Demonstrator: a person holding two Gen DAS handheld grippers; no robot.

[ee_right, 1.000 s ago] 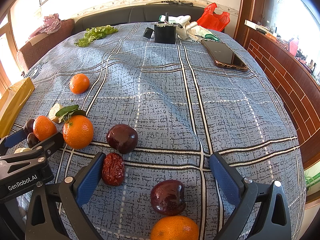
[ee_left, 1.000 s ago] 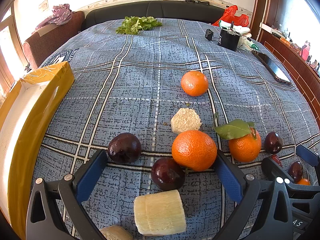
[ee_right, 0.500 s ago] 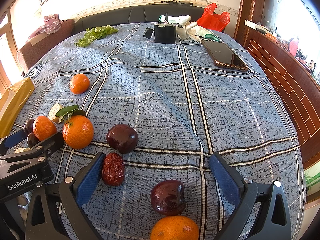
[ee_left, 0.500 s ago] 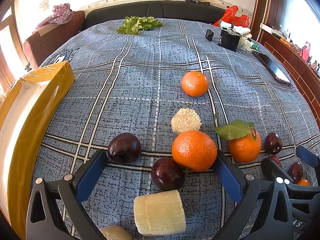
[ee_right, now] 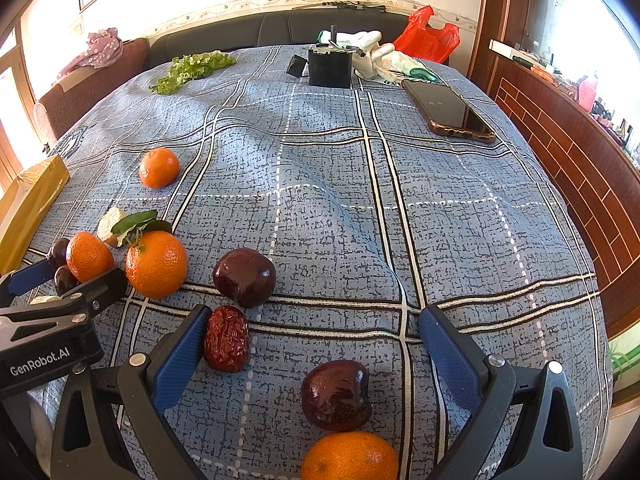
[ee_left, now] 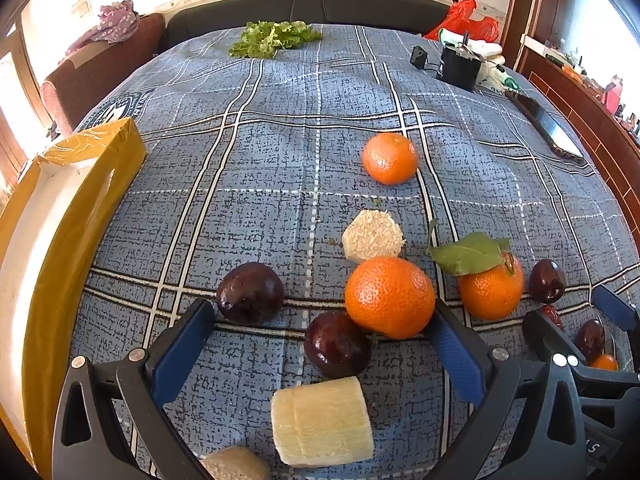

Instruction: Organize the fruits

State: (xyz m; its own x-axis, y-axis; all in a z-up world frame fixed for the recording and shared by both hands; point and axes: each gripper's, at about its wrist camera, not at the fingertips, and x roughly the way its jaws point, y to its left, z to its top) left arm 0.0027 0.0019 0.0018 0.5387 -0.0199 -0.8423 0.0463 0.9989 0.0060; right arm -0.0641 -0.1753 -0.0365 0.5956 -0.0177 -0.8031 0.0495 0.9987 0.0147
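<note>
The left gripper (ee_left: 320, 336) is spread wide around a dark plum (ee_left: 337, 344), gripping nothing; the right gripper (ee_right: 310, 344) is likewise spread, its left finger beside a red date (ee_right: 226, 339).

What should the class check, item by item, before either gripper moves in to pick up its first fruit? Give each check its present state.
1. Left gripper open: ok.
2. Right gripper open: ok.
3. Fruit between the left fingers: ok, a dark plum, though the big orange touches it.
4. Fruit between the right fingers: ok, a second plum sits apart from the red date.
5. Yellow box open to receive fruit: ok.
6. Grippers apart from each other: cannot tell, they sit close together.
</note>
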